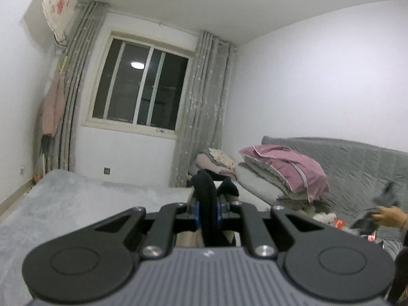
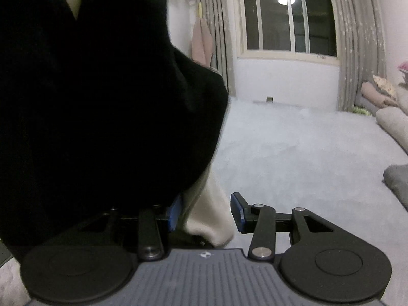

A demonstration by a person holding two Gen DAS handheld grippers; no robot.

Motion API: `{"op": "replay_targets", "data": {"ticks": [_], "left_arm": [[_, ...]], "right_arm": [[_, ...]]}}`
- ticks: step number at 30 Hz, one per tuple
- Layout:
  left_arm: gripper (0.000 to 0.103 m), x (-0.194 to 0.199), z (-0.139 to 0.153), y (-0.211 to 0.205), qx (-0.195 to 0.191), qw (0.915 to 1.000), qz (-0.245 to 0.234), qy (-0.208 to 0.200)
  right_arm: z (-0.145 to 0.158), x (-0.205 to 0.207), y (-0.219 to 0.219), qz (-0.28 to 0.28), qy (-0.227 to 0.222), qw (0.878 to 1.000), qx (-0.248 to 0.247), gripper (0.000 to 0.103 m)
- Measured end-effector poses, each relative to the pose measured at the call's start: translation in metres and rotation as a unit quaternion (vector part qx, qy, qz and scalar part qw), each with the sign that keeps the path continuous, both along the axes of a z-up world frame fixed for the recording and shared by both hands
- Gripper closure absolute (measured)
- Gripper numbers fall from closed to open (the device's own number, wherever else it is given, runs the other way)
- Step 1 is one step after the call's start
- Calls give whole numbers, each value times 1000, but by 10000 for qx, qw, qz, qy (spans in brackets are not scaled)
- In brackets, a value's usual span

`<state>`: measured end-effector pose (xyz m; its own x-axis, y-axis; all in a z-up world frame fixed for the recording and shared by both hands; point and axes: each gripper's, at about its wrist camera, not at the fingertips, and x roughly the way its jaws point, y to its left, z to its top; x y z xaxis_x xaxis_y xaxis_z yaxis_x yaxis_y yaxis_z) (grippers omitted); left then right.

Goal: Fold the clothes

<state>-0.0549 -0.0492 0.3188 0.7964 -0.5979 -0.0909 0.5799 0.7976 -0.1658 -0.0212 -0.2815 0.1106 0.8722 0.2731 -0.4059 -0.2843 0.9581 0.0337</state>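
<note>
The black garment (image 2: 102,102) blocks the right wrist view's left half and covers the right gripper's (image 2: 206,213) left finger; a hand (image 1: 389,214) at the left view's edge is blurred.

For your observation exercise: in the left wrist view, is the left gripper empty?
No: the left gripper is closed on a fold of black garment, which bulges out above its blue pads.
</note>
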Motion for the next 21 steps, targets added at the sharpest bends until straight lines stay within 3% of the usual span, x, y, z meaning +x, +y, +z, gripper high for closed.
{"op": "replay_targets", "data": {"ticks": [6, 8, 13, 15, 16, 17, 19, 20, 21], "left_arm": [[93, -5, -12, 4, 21, 10000, -4, 31], [93, -8, -7, 4, 45, 10000, 73, -38], [93, -23, 12, 5, 191, 9992, 221, -271], [93, -27, 14, 6, 199, 9992, 246, -256], [92, -27, 12, 6, 205, 9992, 260, -209], [91, -23, 9, 5, 251, 9992, 291, -146], [76, -4, -10, 2, 521, 9971, 537, 125], [62, 7, -21, 1, 672, 9950, 679, 277], [37, 19, -35, 4, 766, 9919, 836, 574]], "right_arm": [[9, -17, 26, 735, -659, 9951, 93, 62], [10, -21, 38, 1077, -813, 9908, 49, 84], [15, -25, 47, 925, -1082, 9897, 130, 85], [16, -25, 44, 751, -1079, 9911, 217, 67], [14, -24, 44, 659, -1014, 9924, 206, 52], [13, -21, 44, 564, -916, 9941, 169, 46], [9, -16, 44, 374, -720, 9967, 95, 44], [6, -11, 44, 211, -552, 9982, 38, 44], [2, -3, 43, 8, -341, 9994, -32, 44]]}}
